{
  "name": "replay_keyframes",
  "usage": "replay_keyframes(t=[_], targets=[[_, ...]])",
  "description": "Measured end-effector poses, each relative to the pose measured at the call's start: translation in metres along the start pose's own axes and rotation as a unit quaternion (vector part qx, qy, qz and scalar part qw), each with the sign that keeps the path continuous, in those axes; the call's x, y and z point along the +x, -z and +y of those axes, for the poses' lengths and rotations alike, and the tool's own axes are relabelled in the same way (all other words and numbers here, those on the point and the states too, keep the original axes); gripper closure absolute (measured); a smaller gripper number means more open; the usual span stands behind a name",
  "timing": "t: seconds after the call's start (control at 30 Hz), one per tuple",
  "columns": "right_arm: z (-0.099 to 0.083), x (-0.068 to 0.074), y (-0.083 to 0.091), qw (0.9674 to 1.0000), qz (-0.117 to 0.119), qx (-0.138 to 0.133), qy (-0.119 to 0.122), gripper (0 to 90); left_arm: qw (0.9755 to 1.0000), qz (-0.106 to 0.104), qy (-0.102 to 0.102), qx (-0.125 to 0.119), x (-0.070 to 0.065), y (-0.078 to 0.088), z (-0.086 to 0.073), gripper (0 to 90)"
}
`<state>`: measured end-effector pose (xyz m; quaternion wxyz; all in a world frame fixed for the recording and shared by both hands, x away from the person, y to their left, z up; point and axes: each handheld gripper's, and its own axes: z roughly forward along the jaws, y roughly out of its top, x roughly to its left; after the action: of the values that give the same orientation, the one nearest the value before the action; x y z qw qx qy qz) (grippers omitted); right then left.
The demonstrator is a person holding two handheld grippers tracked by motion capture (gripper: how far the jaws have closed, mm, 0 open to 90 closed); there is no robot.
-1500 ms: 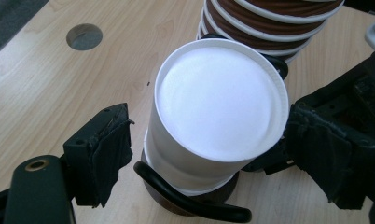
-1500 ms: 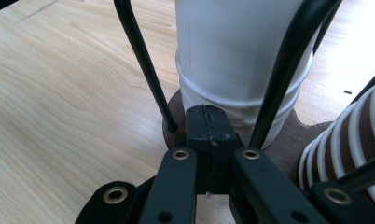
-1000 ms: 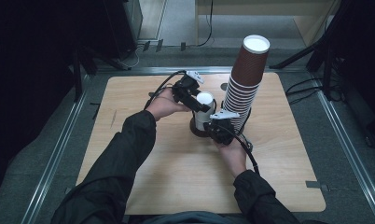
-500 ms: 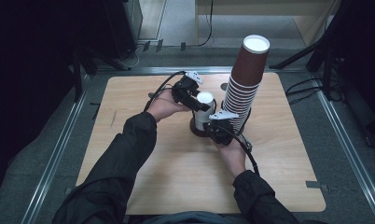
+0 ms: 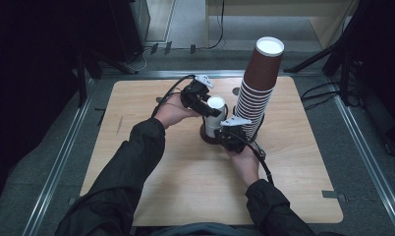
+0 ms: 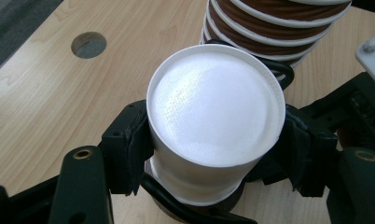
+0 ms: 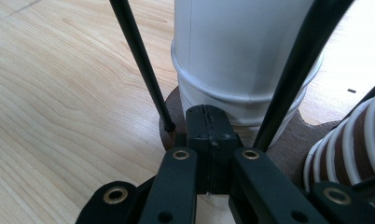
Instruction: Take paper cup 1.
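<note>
At about nine o'clock of the table's (image 5: pixel 136 196) middle, the left gripper (image 5: pixel 201 102) is seen with its jaws, which have just been closing, clamped on the top white cup (image 6: pixel 216 116) of a short inverted stack. In the left gripper view the pads (image 6: pixel 129 144) are pressed on either side of the cup wall just below its upturned base. The white stack stands at the centre of the table on a dark wooden base (image 7: pixel 288 140) ringed by black wire rods (image 7: pixel 139 65).

At about five o'clock of that stack, the right gripper (image 5: pixel 231 133) is held low with its jaws together, nothing between them, the tips (image 7: pixel 209 130) set against the base at the foot of the cups.

At about two o'clock, the tall brown cup stack (image 5: pixel 257 88) stands just beside.

The step in hand is judged to be the lifting of one white cup off its stack. The cup should be drawn straight up along the rods, the squeeze kept light so the wall is not crushed, and the base kept pinned down by the right gripper.
</note>
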<state>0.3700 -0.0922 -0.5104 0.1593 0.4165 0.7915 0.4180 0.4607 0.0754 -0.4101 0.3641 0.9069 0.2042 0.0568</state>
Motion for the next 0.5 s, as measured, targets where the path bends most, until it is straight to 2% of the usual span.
replay_keyframes(t=[0.23,0.5], targets=[[0.000,0.000,0.000,1.0000,0.000,0.000,-0.001,89.3,1.0000,-0.001,-0.002,-0.008,0.000,0.004,0.001,33.1],[0.000,0.000,0.000,1.0000,0.003,0.002,-0.001,89.1,0.9997,-0.003,-0.003,-0.025,-0.002,0.019,0.007,33.4]])
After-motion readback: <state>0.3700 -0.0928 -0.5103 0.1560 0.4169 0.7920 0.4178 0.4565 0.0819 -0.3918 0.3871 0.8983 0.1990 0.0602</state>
